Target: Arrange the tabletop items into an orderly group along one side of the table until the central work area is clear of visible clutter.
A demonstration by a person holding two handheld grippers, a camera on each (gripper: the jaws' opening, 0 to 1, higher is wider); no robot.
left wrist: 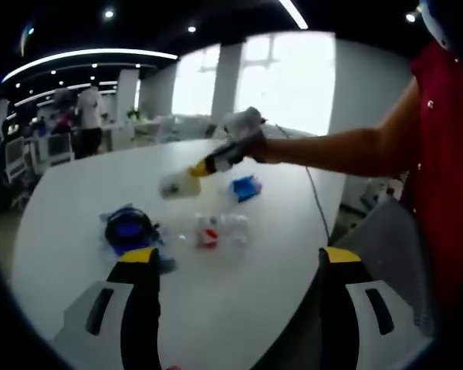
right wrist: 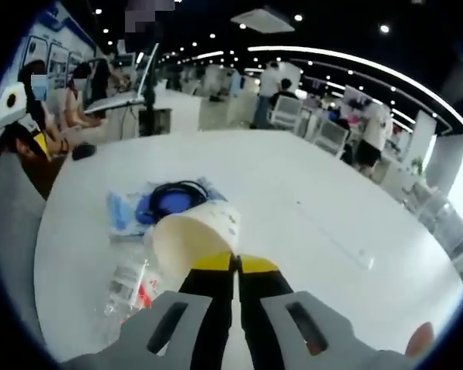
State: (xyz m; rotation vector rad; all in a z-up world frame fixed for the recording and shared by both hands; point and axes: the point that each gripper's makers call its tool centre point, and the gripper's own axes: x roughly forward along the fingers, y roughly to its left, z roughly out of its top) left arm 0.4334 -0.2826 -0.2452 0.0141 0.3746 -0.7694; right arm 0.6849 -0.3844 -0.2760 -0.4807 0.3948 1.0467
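One paper cup, pinched at the rim by the right gripper, jaws clenched, lifted over the white table. One blue cable coil just beyond the cup, one clear plastic bottle beside it, one small blue packet nearby. Left gripper spread wide, grasping nothing. Several people at desks in a bright open office.

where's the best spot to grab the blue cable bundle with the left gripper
Probably the blue cable bundle's coiled outer loop, on its near edge, coming straight in from the left gripper's side with open jaws. The coil lies flat on the white table, so a low pinch across the loop's strands looks easier than the flat middle.
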